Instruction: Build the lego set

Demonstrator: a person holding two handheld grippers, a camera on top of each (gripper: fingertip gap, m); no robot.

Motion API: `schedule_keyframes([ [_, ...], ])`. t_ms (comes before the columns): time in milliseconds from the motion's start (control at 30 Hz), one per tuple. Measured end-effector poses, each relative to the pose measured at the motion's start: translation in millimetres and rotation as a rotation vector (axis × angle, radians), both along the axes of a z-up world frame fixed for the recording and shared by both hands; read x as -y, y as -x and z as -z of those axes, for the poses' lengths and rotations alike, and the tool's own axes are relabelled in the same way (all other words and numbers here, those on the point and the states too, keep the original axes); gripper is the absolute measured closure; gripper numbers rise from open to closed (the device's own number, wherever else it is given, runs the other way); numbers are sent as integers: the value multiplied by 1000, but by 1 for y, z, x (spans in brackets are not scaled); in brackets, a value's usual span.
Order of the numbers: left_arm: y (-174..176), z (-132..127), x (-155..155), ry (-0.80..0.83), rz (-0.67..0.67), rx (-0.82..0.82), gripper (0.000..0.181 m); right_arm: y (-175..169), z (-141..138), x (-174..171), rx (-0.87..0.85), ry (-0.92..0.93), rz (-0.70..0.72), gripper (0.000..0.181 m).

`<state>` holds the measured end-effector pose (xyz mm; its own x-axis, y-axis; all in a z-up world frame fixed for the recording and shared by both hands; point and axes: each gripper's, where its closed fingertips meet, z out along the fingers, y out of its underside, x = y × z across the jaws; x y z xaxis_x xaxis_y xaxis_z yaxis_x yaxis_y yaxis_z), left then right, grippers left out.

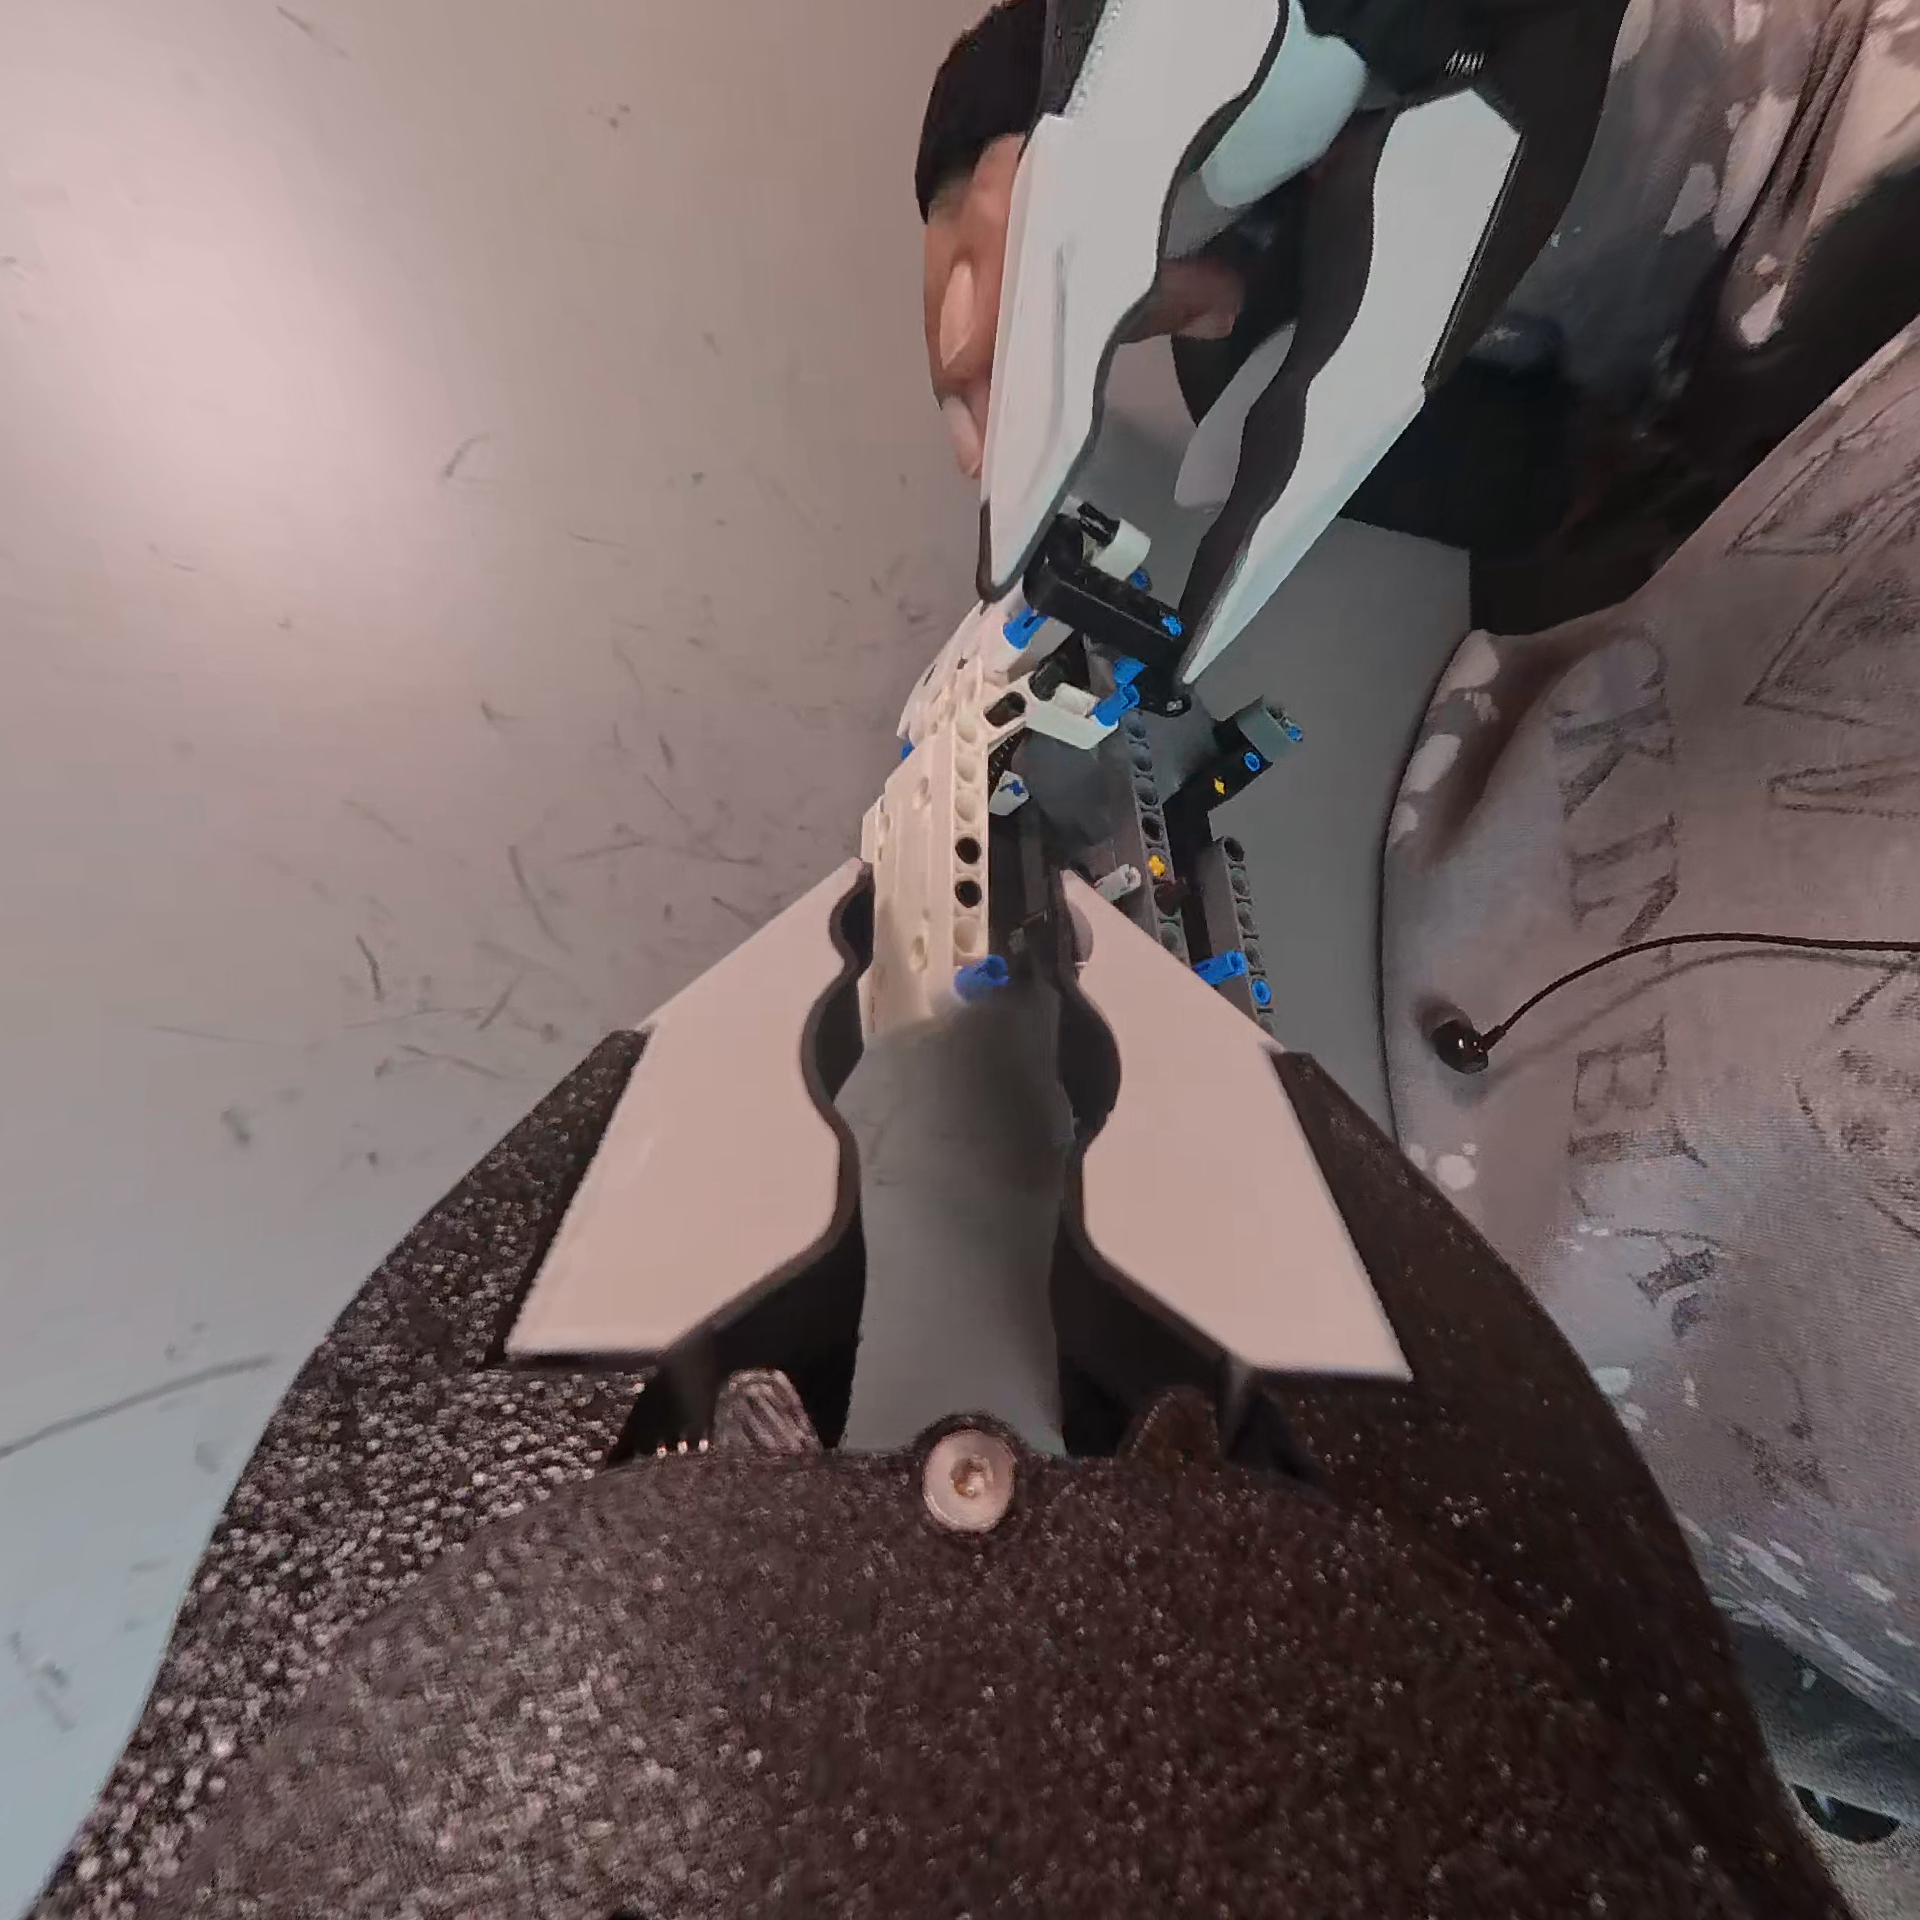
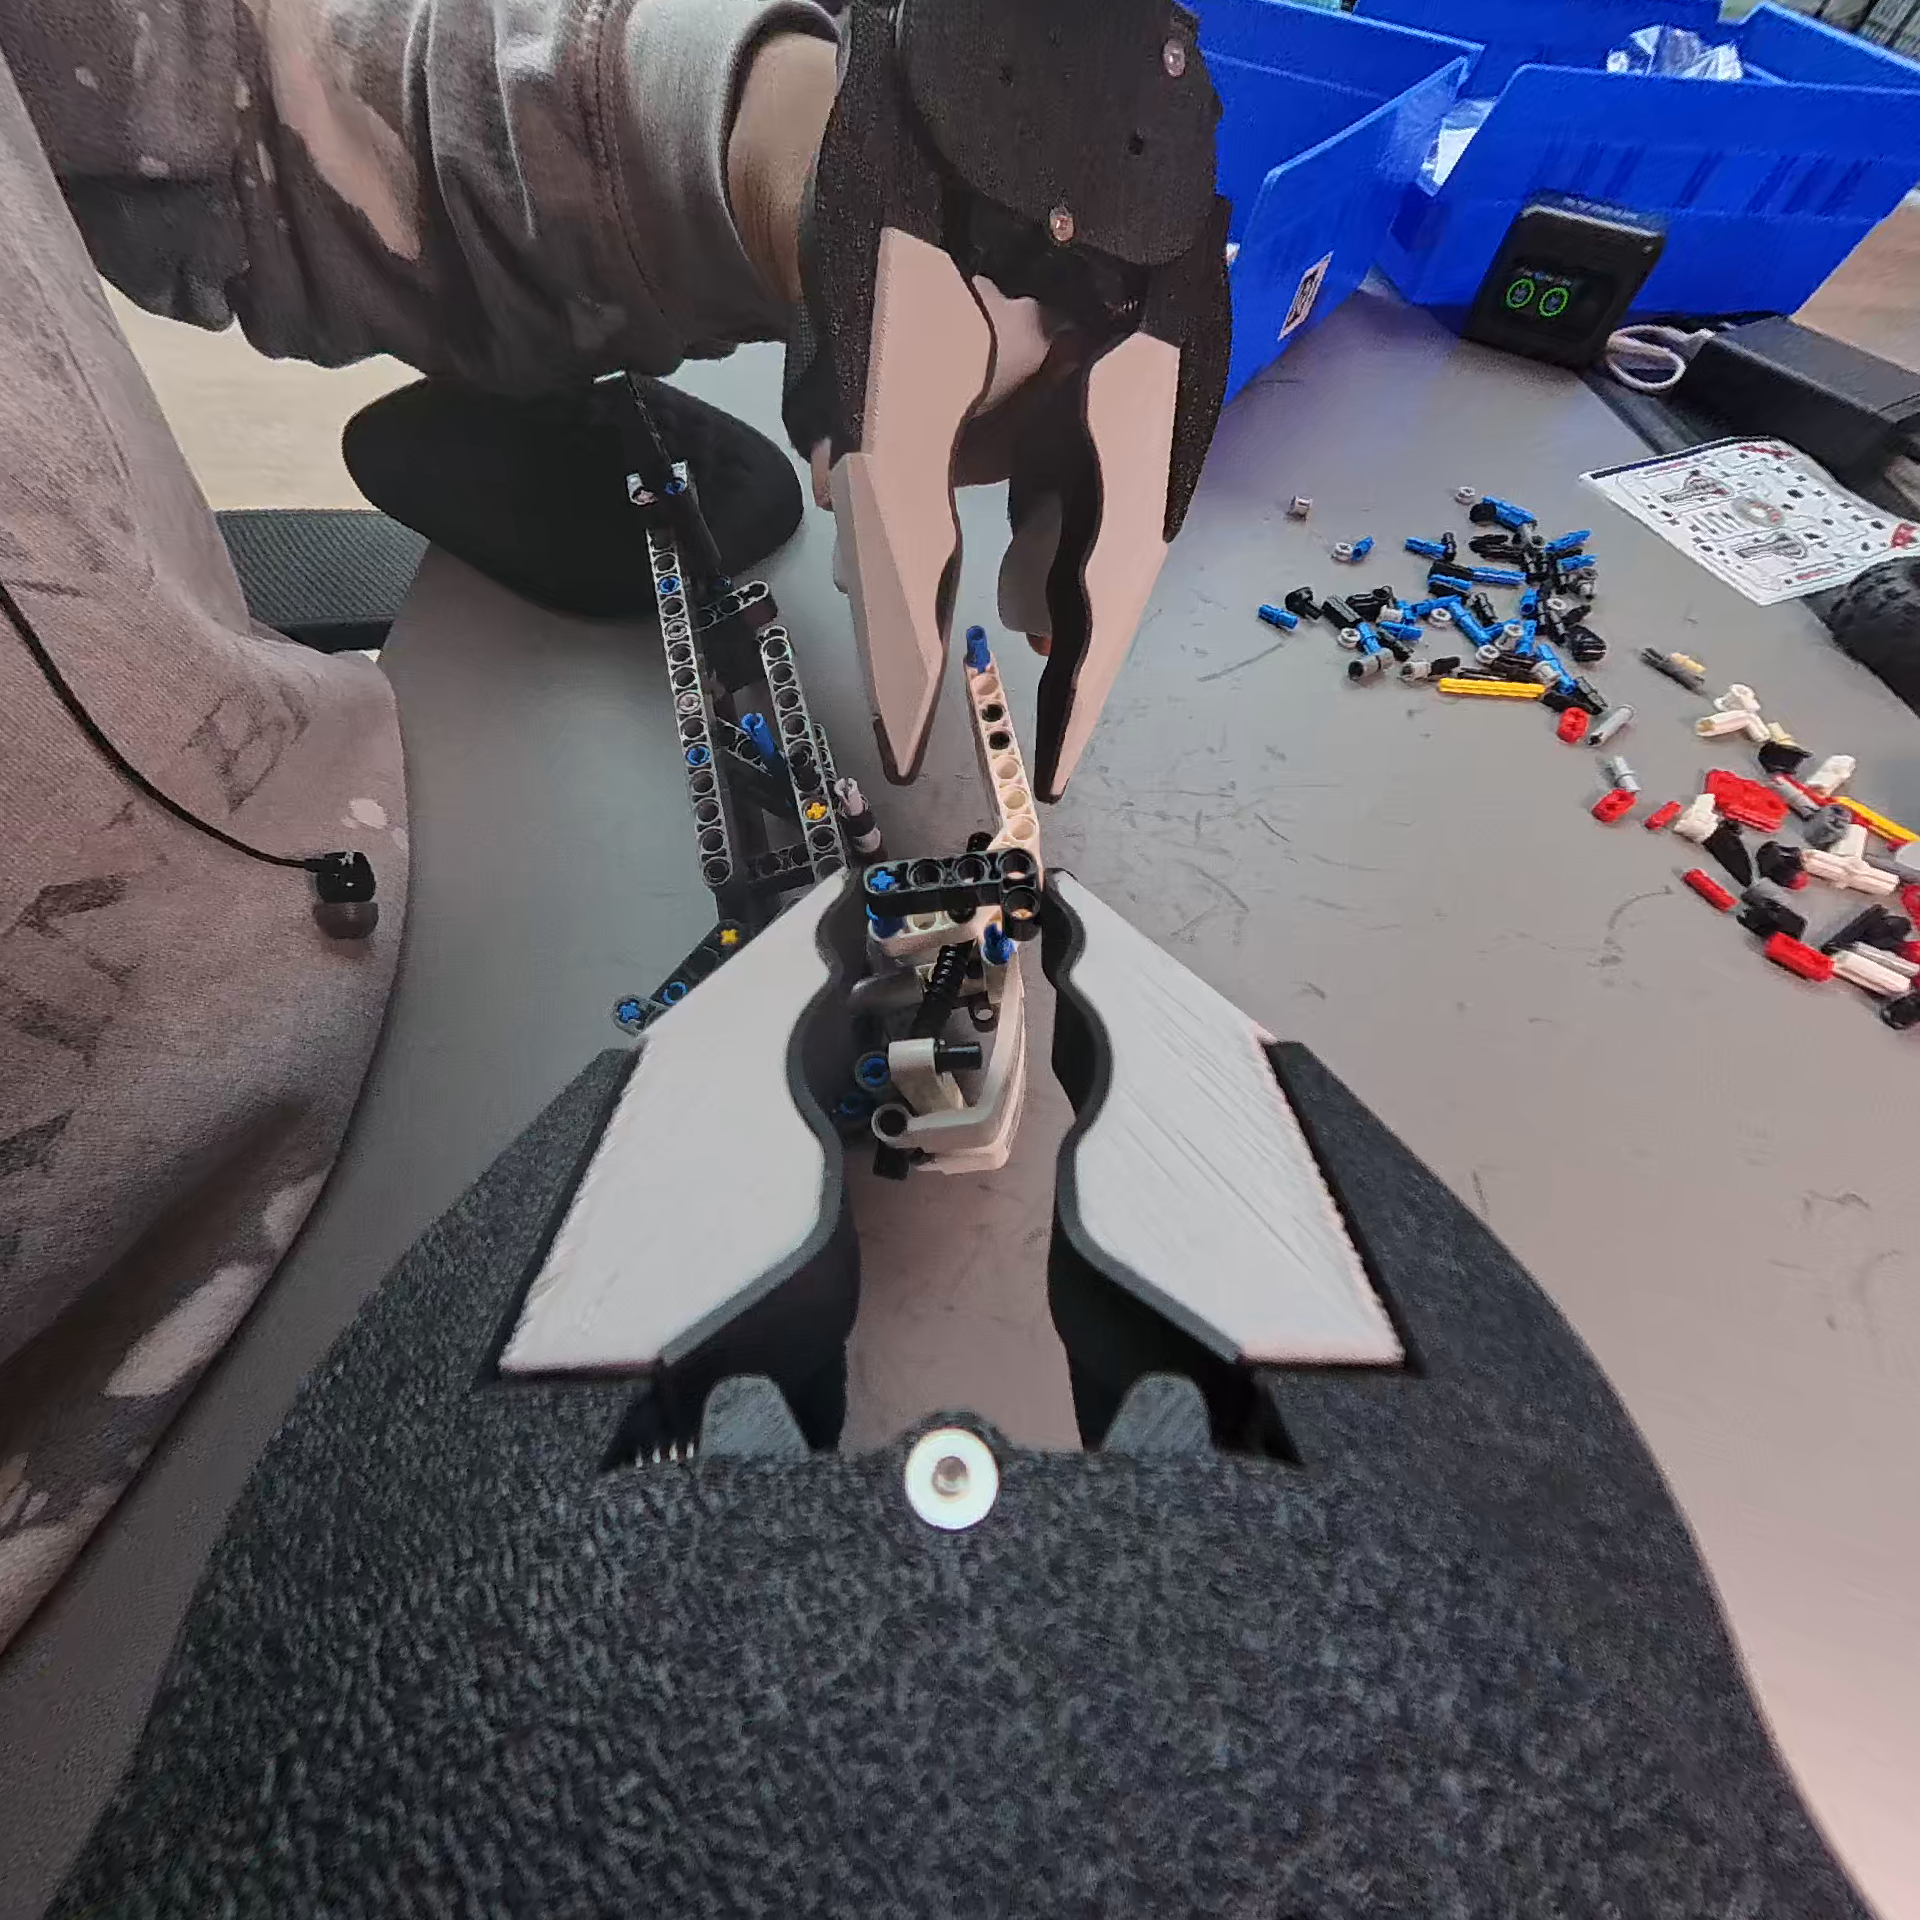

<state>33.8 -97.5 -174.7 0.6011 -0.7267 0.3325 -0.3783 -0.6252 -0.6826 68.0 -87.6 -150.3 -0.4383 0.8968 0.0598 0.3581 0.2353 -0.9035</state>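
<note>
A small assembly of white and black beams with blue pins (image 2: pixel 951 997) hangs between both grippers above the grey table (image 2: pixel 1351 1039). My right gripper (image 2: pixel 948 883) is shut on its black beam end (image 2: pixel 951 876); it comes in from the top in the left wrist view (image 1: pixel 1091 634). My left gripper (image 1: pixel 966 883) straddles the long white beam (image 1: pixel 935 883). The beam lies against one finger and a gap shows at the other. It reaches down from above in the right wrist view (image 2: pixel 977 779). A grey and black beam frame (image 2: pixel 727 727) lies on the table behind.
Loose blue, black, red and white parts (image 2: pixel 1455 623) are scattered to the right, beside a printed sheet (image 2: pixel 1756 520) and a black tyre (image 2: pixel 1870 623). Blue bins (image 2: pixel 1662 156) and a small black device with a screen (image 2: pixel 1558 270) stand at the back right. A person's sleeve (image 2: pixel 208 623) fills the left. The grippers' ends are close to 5 cm from one another.
</note>
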Motion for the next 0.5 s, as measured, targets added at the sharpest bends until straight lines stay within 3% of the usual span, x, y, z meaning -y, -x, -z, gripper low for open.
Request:
schedule_keyframes([
  [167, -1, 1, -4, -21, 5, 7, 165, -1, 1, 6, -1, 48, -27, 149],
  [500, -2, 0, -7, -78, 18, 16, 168, -2, 2, 6, -1, 95, -18, 148],
])
